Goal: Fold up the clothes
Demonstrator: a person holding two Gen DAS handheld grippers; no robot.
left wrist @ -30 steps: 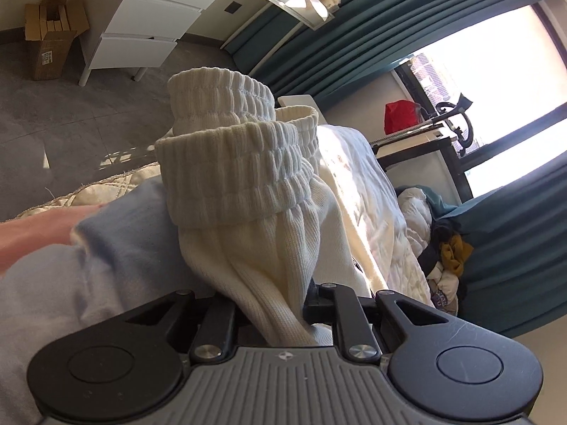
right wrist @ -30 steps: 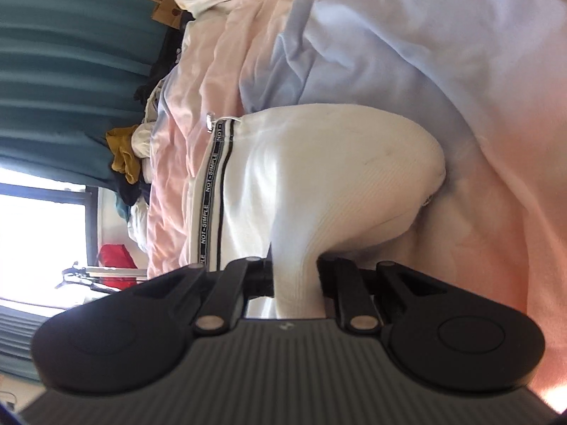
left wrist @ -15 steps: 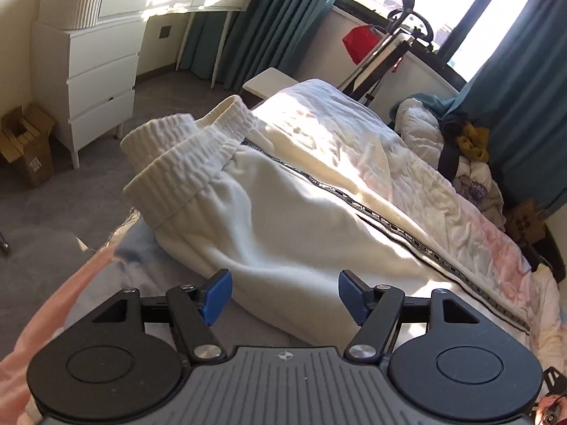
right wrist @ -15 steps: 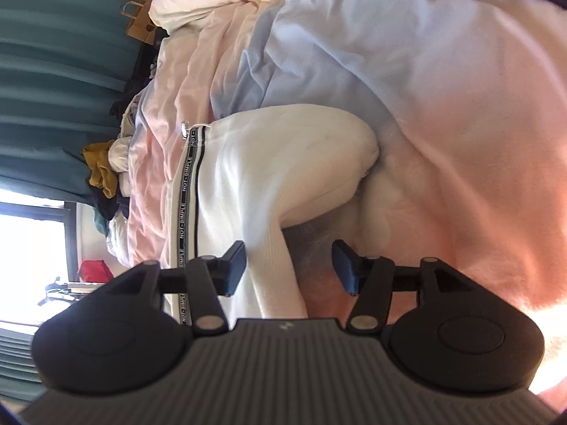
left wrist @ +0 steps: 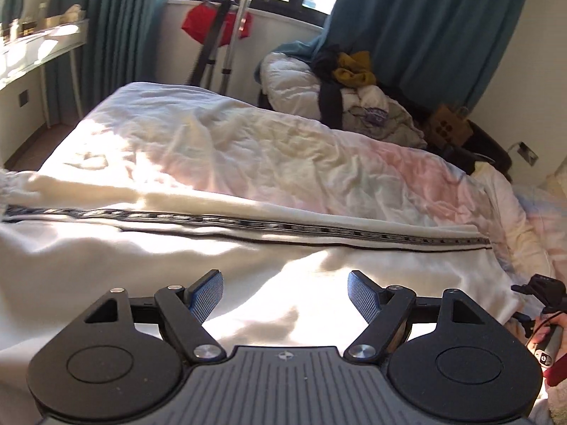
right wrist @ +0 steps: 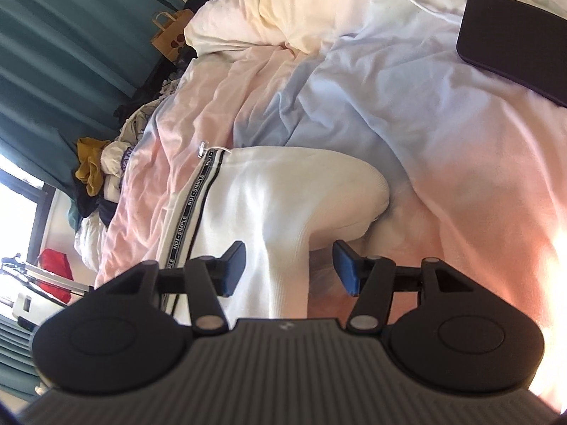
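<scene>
Lying stretched across the bed, the cream-white ribbed track trousers point(left wrist: 177, 269) with a black-and-white lettered tape down the side seam point(left wrist: 269, 228) run from left to right in the left wrist view, their gathered elastic waistband point(left wrist: 10, 187) at the left edge of that picture. They rest on a crumpled quilt of pale pink, blue and cream point(left wrist: 283, 156). The left gripper point(left wrist: 285, 292) hovers over the flat middle of the trousers with its jaws well apart; its blue ribbed pads point(left wrist: 207, 295) are clear of the cloth and nothing sits between them. At the right edge of that view part of the other tool and a bit of a hand point(left wrist: 542, 326) show.

In the right wrist view the trousers point(right wrist: 269, 205) end in a rounded fold on the pink part of the quilt point(right wrist: 478, 184), with the tape reading NOT SIMPLE point(right wrist: 193, 209). The right gripper point(right wrist: 288, 267) stands with its jaws apart, and a narrow strip of white ribbed cloth passes between them; the pads point(right wrist: 345, 265) do not press on it.

A flat black rectangular phone-like slab point(right wrist: 514, 46) lies on the quilt further up. Beyond the bed are teal curtains point(left wrist: 425, 24), a heap of mixed clothes with a mustard-yellow piece point(left wrist: 354, 71), a brown paper bag point(right wrist: 170, 39) and a red cloth on a metal stand point(left wrist: 212, 26)
</scene>
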